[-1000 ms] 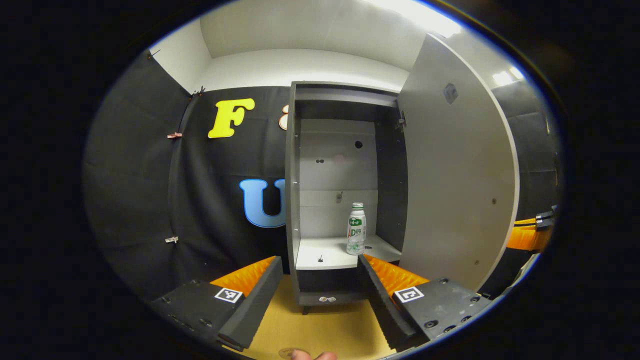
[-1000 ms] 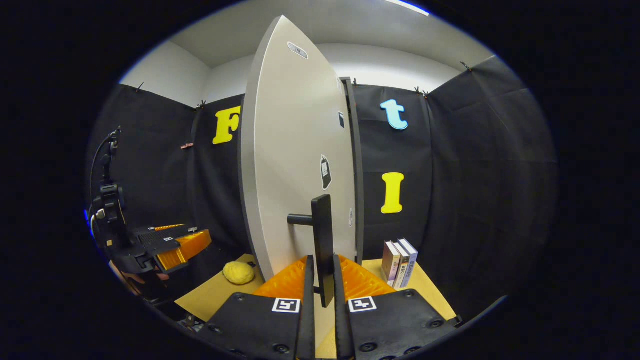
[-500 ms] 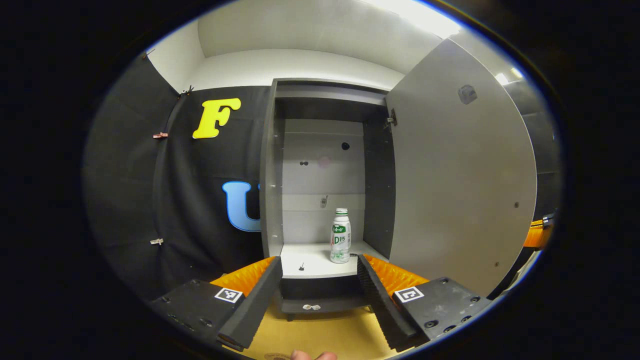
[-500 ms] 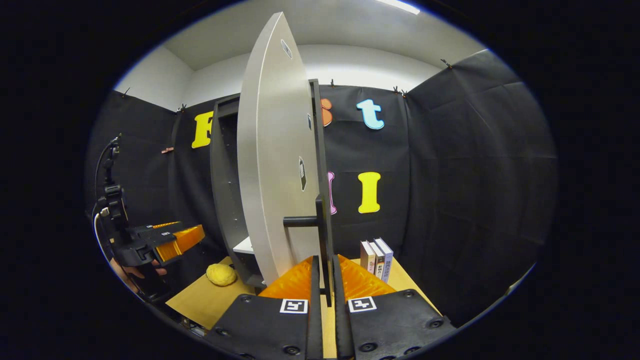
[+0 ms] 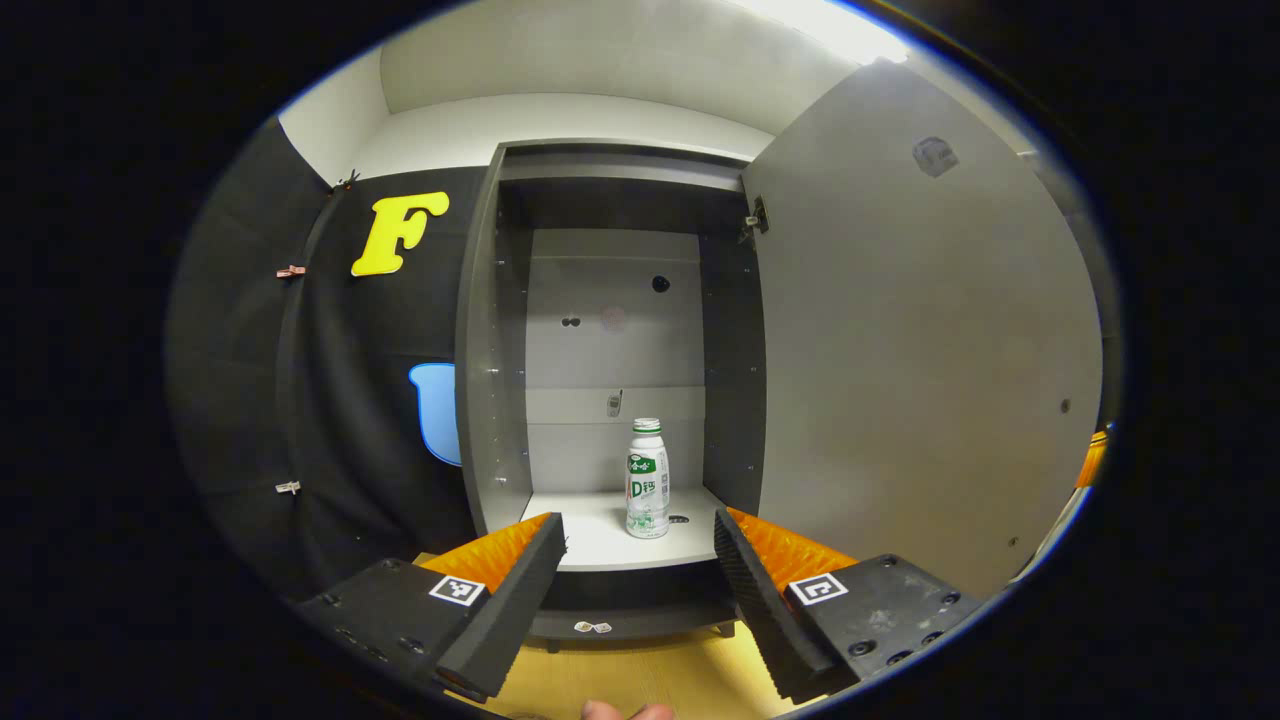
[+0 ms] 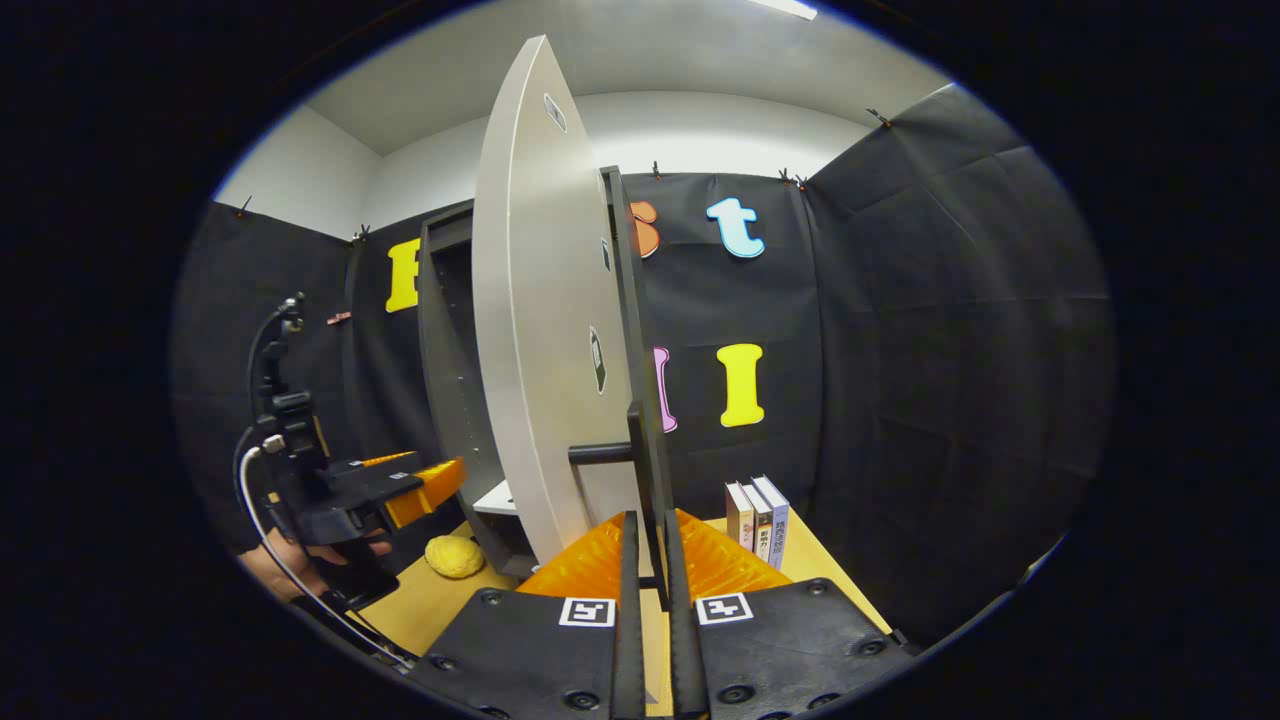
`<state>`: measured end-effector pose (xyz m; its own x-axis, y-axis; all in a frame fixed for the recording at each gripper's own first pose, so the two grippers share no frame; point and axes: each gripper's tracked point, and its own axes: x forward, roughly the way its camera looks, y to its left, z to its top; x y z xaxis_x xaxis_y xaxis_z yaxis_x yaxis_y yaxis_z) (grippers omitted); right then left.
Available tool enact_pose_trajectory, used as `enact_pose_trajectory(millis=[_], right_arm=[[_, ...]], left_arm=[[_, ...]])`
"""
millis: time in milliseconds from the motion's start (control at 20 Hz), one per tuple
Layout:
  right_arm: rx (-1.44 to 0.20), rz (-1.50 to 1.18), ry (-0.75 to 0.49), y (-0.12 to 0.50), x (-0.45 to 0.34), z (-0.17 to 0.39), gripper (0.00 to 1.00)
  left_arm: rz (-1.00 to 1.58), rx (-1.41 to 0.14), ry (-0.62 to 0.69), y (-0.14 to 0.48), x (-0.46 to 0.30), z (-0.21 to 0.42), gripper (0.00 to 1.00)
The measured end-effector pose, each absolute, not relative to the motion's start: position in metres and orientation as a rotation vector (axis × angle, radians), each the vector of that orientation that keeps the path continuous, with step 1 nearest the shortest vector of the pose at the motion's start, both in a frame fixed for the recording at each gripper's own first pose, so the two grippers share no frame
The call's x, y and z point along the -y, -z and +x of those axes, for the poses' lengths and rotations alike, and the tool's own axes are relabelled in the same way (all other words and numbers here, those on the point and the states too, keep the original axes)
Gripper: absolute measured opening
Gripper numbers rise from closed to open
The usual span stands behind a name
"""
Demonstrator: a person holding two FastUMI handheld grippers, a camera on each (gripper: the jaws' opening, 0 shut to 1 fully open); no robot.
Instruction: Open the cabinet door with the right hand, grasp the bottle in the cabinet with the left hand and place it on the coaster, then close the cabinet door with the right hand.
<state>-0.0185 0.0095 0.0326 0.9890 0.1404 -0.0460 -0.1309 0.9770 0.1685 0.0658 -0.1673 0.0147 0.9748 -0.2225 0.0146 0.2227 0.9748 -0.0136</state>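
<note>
Door handle in right gripper — bottle untouched

Left gripper: two wedge-shaped fingers on black plates with recessed screws, each plate bearing a square black-and-white coded marker. Right gripper: same plates, screws, markers. In the right gripper view, a black mast and a looped pale cable rise from the left unit.
</note>
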Motion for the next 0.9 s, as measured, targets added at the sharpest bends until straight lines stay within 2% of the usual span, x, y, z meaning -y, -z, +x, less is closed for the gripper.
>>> enact_pose_trajectory(millis=[100, 150, 200, 250, 300, 350, 400, 500, 550, 600, 750, 900], right_arm=[[-0.053, 0.156, -0.163, -0.033, -0.010, -0.021, 0.15], [-0.061, 0.147, -0.168, -0.031, -0.009, -0.022, 0.11], [-0.073, 0.131, -0.162, -0.028, -0.005, -0.023, 0.25], [-0.079, 0.114, -0.143, -0.026, 0.002, -0.026, 0.29], [-0.081, 0.105, -0.113, -0.025, 0.010, -0.024, 0.38], [-0.080, 0.107, -0.082, -0.025, 0.014, -0.023, 0.35], [-0.082, 0.112, -0.054, -0.024, 0.017, -0.021, 0.54], [-0.077, 0.109, -0.003, -0.024, 0.027, -0.019, 0.72], [-0.062, 0.109, 0.020, -0.027, 0.032, -0.019, 0.82], [-0.042, 0.116, 0.043, -0.031, 0.037, -0.016, 0.99], [-0.002, 0.144, 0.072, -0.035, 0.041, -0.004, 0.98], [-0.010, 0.130, 0.106, -0.031, 0.050, -0.002, 0.98]], left_arm=[[-0.017, 0.013, 0.236, -0.014, 0.176, 0.080, 0.94], [-0.014, 0.014, 0.236, -0.013, 0.179, 0.088, 0.94], [-0.011, 0.015, 0.236, -0.013, 0.182, 0.096, 0.92], [-0.010, 0.019, 0.236, -0.012, 0.185, 0.106, 0.95], [-0.013, 0.022, 0.236, -0.012, 0.188, 0.115, 0.95], [-0.021, 0.025, 0.235, -0.010, 0.191, 0.124, 0.95], [-0.028, 0.030, 0.235, -0.009, 0.194, 0.132, 0.95], [-0.029, 0.037, 0.233, -0.007, 0.200, 0.153, 0.92], [-0.031, 0.037, 0.238, -0.005, 0.203, 0.164, 0.95], [-0.038, 0.030, 0.242, -0.001, 0.207, 0.175, 0.94], [-0.063, 0.002, 0.238, 0.014, 0.213, 0.209, 0.92], [-0.058, -0.003, 0.223, 0.023, 0.216, 0.244, 0.95]])
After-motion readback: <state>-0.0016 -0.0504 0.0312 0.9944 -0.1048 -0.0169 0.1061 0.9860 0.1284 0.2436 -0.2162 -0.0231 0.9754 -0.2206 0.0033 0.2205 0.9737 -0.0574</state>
